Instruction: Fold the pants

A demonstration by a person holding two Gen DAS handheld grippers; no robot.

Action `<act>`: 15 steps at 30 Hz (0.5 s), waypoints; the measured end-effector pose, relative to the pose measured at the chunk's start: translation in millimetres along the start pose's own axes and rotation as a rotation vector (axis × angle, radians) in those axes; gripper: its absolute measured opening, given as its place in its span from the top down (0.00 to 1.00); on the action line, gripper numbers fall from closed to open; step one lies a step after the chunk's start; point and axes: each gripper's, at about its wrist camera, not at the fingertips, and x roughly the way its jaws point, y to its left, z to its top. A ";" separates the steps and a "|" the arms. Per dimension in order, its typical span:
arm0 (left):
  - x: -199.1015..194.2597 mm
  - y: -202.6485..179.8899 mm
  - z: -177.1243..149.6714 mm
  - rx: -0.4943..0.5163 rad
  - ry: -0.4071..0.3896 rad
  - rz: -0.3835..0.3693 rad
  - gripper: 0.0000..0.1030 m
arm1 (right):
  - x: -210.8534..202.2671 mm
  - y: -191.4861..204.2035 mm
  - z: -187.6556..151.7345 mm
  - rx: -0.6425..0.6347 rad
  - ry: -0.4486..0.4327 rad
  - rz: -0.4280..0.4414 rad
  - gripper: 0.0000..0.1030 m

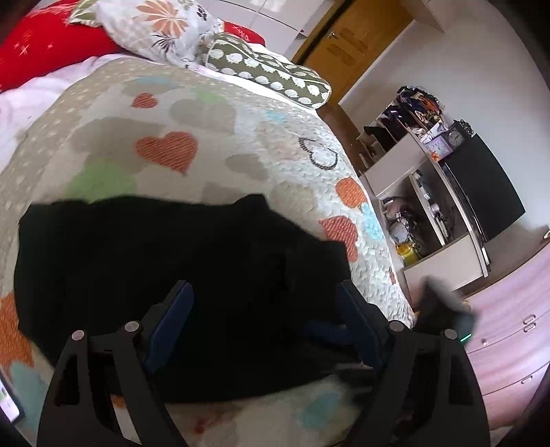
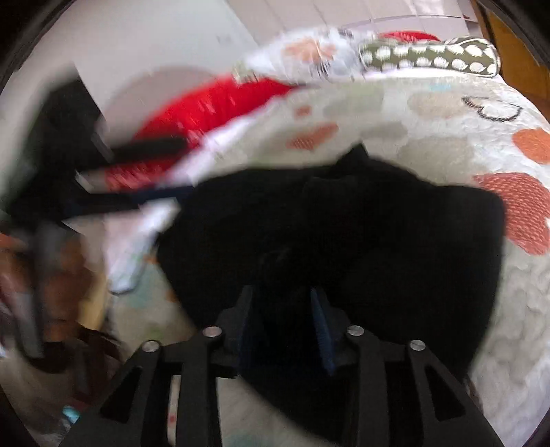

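Left hand-held gripper (image 1: pixel 264 309) nearest the lens: jaws spread wide, nothing clamped, hovering over the black pants (image 1: pixel 165 271). Right hand-held gripper (image 2: pixel 283 309): jaws at a narrower gap, dark cloth lying between the fingers; view blurred — cannot tell whether the pads press on it. Pants lie in a folded, bunched heap on the heart-print quilt (image 1: pixel 213 130), near the bed's front edge. Beyond the quilt, at the head of the bed: green dotted pillow (image 1: pixel 271 72), floral pillow (image 1: pixel 161 27), red pillow (image 1: pixel 41 51). Farther right — cluttered shelf unit (image 1: pixel 429 192), wooden door (image 1: pixel 354 37).
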 end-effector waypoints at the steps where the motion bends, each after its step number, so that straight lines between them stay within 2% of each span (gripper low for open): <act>1: 1.6 -0.3 -4.2 -0.001 -0.001 -0.007 0.17 | -15.3 -3.6 -1.6 0.007 -0.035 0.010 0.52; 2: 4.3 -1.3 -8.6 -0.002 -0.001 -0.022 0.17 | -25.8 -8.8 3.1 0.011 -0.070 -0.004 0.45; 4: 13.9 -9.1 -8.2 -0.003 0.004 -0.049 0.17 | -49.3 -21.6 3.4 0.007 -0.127 -0.081 0.44; 6: 24.6 -15.0 -9.1 0.004 0.009 -0.069 0.17 | -57.0 -31.6 0.6 -0.006 -0.111 -0.172 0.44; 8: 43.4 -25.5 -14.5 0.021 0.033 -0.061 0.17 | -56.7 -33.5 -6.0 0.000 -0.095 -0.203 0.44; 12: 65.5 -42.0 -29.4 0.095 0.079 0.007 0.17 | -47.7 -29.4 -18.5 -0.010 -0.069 -0.209 0.44; 15: 76.4 -38.3 -31.9 0.113 0.071 0.162 0.17 | -45.6 -33.7 -9.0 -0.014 -0.085 -0.228 0.44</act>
